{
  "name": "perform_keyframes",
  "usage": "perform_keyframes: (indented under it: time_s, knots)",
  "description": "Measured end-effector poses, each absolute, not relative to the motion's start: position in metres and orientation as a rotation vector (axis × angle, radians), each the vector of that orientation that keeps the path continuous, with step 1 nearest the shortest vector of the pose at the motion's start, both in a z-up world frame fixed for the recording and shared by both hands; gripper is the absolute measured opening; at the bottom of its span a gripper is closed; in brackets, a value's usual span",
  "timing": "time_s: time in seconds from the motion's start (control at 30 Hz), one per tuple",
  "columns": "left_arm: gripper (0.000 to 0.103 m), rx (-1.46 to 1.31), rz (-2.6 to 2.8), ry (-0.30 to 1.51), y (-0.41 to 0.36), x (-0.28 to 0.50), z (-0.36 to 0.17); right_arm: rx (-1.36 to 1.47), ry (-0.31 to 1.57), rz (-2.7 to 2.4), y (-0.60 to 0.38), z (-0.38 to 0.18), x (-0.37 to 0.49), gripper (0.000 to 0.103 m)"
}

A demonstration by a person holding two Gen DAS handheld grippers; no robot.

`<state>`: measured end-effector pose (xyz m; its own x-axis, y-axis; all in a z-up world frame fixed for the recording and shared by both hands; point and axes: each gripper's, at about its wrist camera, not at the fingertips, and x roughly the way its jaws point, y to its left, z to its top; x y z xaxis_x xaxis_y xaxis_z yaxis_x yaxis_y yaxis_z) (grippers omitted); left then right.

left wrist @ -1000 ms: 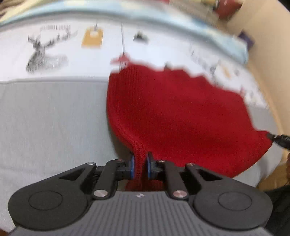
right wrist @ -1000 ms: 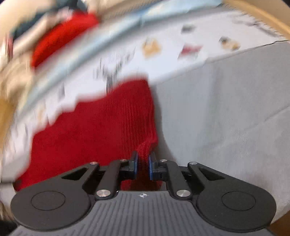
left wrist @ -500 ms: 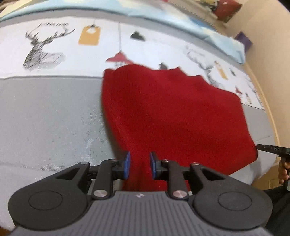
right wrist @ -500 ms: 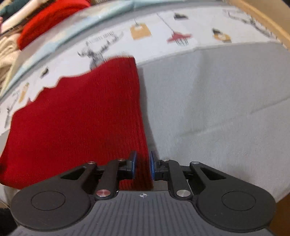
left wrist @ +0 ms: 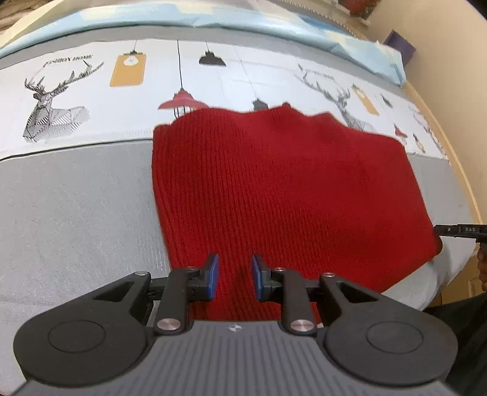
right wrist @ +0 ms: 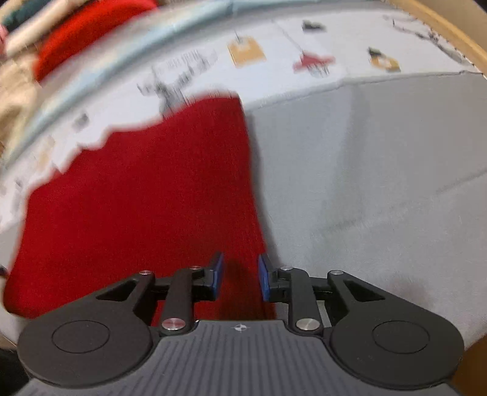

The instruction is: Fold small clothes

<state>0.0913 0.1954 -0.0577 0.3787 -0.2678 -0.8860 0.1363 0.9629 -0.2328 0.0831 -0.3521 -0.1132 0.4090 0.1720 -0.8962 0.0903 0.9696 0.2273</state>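
A red knitted garment (left wrist: 274, 189) lies flat on the bed, spread over the grey and printed cover. It also shows in the right wrist view (right wrist: 146, 198). My left gripper (left wrist: 233, 277) is open above the garment's near left edge, with its blue pads apart and nothing between them. My right gripper (right wrist: 239, 275) is open above the garment's near right edge, also empty. The tip of the right gripper (left wrist: 459, 230) shows at the right edge of the left wrist view.
The bed cover has a grey band (left wrist: 76, 195) and a white band printed with deer and lamps (left wrist: 57, 103). A light blue cloth (left wrist: 213, 21) lies behind it. A pile of red and beige clothes (right wrist: 76, 33) sits at the far left. A wooden bed edge (right wrist: 441, 27) runs along the right.
Both grippers were shut on the garment's near corners and have opened and let it go. The garment now lies flat on the bed.
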Motion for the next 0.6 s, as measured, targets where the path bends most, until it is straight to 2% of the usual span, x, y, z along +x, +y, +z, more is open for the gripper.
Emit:
perform_keyframes:
  time_s: [0.1, 0.6]
  knots:
    - [0.024, -0.097, -0.256, 1.187, 0.193, 0.091, -0.065, 0.239, 1.206, 0.029, -0.350, -0.123, 0.087, 0.026]
    - [0.024, 0.032, -0.236, 1.289, 0.183, 0.091, -0.090, 0.202, 1.185, 0.006, -0.345, -0.118, 0.084, 0.026]
